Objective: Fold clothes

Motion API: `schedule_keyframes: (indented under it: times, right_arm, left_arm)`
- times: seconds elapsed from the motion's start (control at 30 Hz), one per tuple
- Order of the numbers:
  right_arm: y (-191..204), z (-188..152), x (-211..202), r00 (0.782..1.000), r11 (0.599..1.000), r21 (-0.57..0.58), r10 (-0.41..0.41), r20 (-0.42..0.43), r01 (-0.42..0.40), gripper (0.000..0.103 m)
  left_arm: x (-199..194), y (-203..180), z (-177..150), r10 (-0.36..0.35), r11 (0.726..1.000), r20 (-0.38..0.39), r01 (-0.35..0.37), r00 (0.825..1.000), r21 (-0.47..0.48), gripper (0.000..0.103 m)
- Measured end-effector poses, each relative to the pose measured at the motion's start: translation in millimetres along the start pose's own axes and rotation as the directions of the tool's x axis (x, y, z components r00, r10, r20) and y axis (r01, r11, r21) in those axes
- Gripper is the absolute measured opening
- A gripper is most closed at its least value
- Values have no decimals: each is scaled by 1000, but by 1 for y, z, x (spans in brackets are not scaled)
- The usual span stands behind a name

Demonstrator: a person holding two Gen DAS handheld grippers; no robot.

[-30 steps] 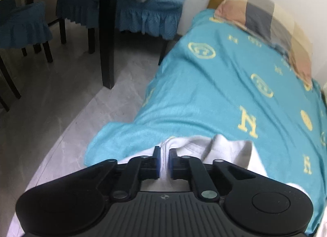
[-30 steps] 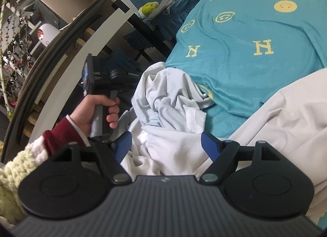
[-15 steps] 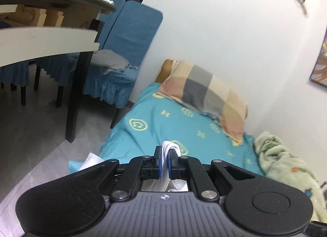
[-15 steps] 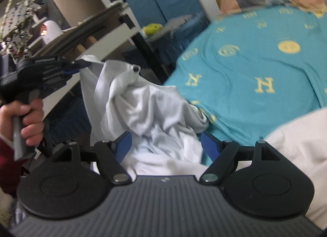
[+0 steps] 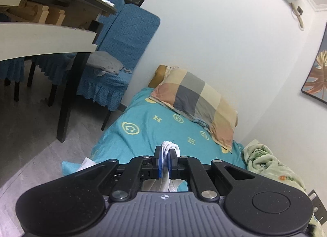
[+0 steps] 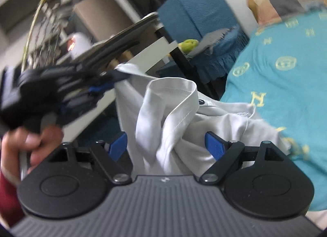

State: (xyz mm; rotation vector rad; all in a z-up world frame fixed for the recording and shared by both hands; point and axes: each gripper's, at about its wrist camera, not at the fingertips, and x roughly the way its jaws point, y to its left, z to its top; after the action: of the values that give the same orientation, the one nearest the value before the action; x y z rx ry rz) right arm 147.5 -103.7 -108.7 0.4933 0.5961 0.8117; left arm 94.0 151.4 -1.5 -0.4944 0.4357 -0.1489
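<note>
A hem of the pale grey garment [image 6: 163, 118] is pinched in the left gripper [image 5: 166, 160], raised above the bed [image 5: 147, 134]. To the right, the right gripper [image 6: 166, 145] is spread wide, with hanging cloth between its fingers, ungrasped. No fold is judged made; spreading flat and all folding remain.

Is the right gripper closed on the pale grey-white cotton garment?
No, the right gripper stands wide open, its blue fingers apart on either side of the hanging pale grey-white garment.
</note>
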Motion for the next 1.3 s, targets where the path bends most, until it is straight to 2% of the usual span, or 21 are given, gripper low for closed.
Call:
schedule_keyframes:
  times: [0.03,0.1,0.13,0.17,0.3,0.37,0.43,0.5,0.57,0.67,0.7,0.77,0.83,0.9,0.93,0.97,1.0,1.1,1.17,1.2,1.3]
  right_arm:
    - [-1,-1,5,1000,1000,6,-11,3,11,77]
    - [2,-4,10,999,998,-42,-40,8,40,47]
    - [4,-5,10,997,994,-78,-78,12,79,20]
    - [4,-4,7,995,991,-87,-100,21,102,12]
    - [-3,10,-24,981,986,-40,-157,116,162,10]
    - [-7,23,-49,961,977,11,-212,177,213,9]
    - [-14,32,-77,930,956,85,-293,222,280,9]
    - [-27,32,-104,881,908,158,-417,226,389,9]
    - [-46,26,-123,816,820,239,-560,146,520,11]
    - [-83,6,-140,723,654,399,-690,-33,643,12]
    - [-91,-1,-146,706,616,443,-706,-55,651,12]
    - [-96,-8,-155,687,581,492,-725,-50,648,13]
    - [-94,-9,-159,686,575,522,-727,-27,630,16]
    - [-89,-7,-157,675,577,516,-738,-1,632,38]
    - [-85,-5,-157,664,577,512,-748,17,637,62]
    - [-82,-5,-158,657,587,504,-752,51,633,78]
    - [-80,-3,-158,656,602,488,-751,75,632,83]
    - [-72,9,-155,646,630,414,-754,122,657,82]
    - [-60,18,-147,615,637,328,-767,181,698,84]
    - [-53,24,-136,618,649,275,-761,198,710,84]
    - [-51,49,-90,778,784,147,-619,106,603,81]
  left_arm:
    - [2,0,-1,-1,1000,0,1,1000,-1,6]
    - [6,1,-2,-4,1000,0,4,1000,-2,6]
    - [8,2,-3,-2,1000,2,2,1000,-2,6]
    - [10,3,-3,0,1000,6,0,1000,-2,6]
    - [14,11,-2,19,1000,27,-19,999,-16,6]
    - [13,16,0,27,999,31,-26,999,-38,6]
    - [12,20,2,31,998,35,-29,999,-54,6]
    - [10,20,2,30,998,35,-28,999,-54,6]
    - [9,19,2,29,998,36,-27,999,-54,6]
    - [5,16,1,30,998,34,-29,999,-49,6]
    - [4,16,1,31,998,35,-30,999,-50,6]
    - [1,16,2,33,998,36,-31,999,-51,6]
    - [0,15,2,35,998,36,-33,999,-53,6]
    - [-1,15,2,38,998,36,-36,999,-51,6]
    - [-1,15,2,39,998,35,-37,999,-51,6]
    - [-1,15,2,38,998,36,-36,999,-52,6]
    - [-1,15,2,38,998,36,-36,999,-53,6]
    - [1,17,2,26,998,29,-24,999,-65,6]
    - [1,18,3,20,998,26,-18,999,-66,6]
    - [2,18,3,17,998,26,-15,1000,-64,6]
    - [3,16,4,11,999,28,-10,1000,-41,6]
